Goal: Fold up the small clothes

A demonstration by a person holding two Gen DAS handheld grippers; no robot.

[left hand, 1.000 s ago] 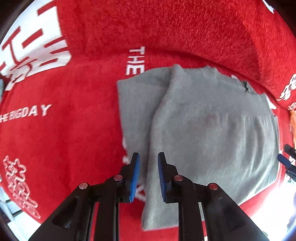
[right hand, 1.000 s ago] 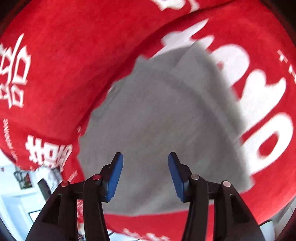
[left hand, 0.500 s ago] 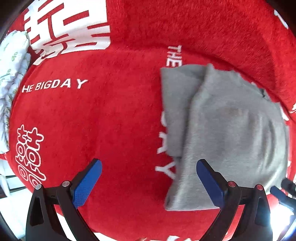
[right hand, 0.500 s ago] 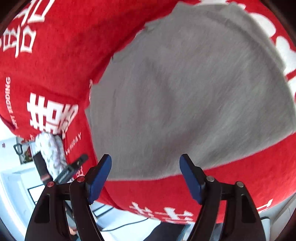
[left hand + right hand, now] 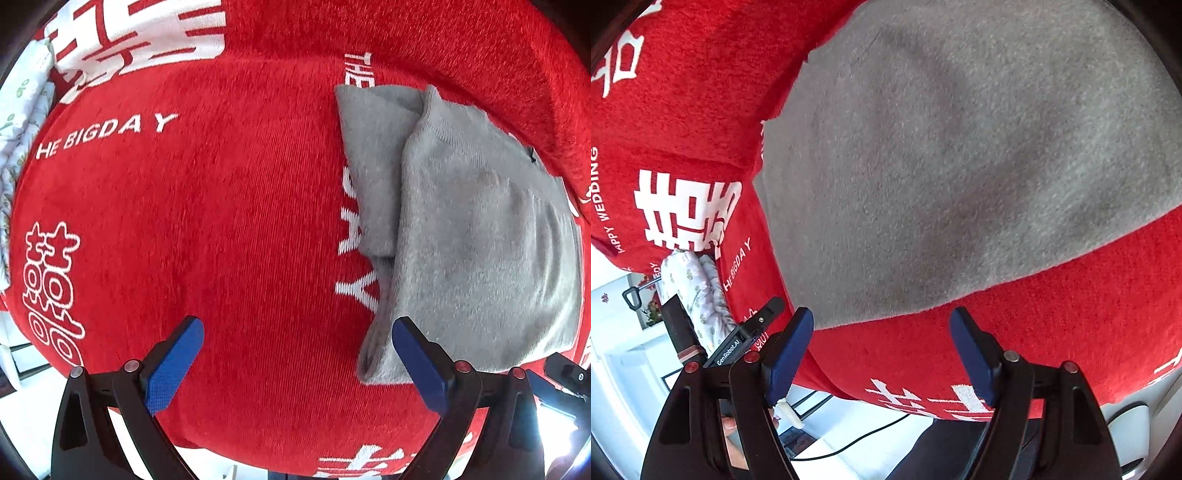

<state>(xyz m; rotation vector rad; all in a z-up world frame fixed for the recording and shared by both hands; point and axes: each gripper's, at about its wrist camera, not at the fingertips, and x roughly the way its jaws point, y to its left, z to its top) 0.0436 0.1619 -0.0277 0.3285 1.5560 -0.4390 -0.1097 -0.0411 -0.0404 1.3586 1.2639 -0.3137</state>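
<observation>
Bright daylight; heavy fisheye warp w/ dark corners; blown-out glare along bottom edges.

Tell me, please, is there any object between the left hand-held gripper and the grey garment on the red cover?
Nothing visible. The left hand-held gripper is open above the red cover, and the grey garment lies just past its right finger. Only bare cover lies between the fingers.

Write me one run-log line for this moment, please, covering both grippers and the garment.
left gripper: open, empty | right gripper: open, empty | grey knit garment: folded, lying released on red printed cover | phase: fold laid down
</observation>
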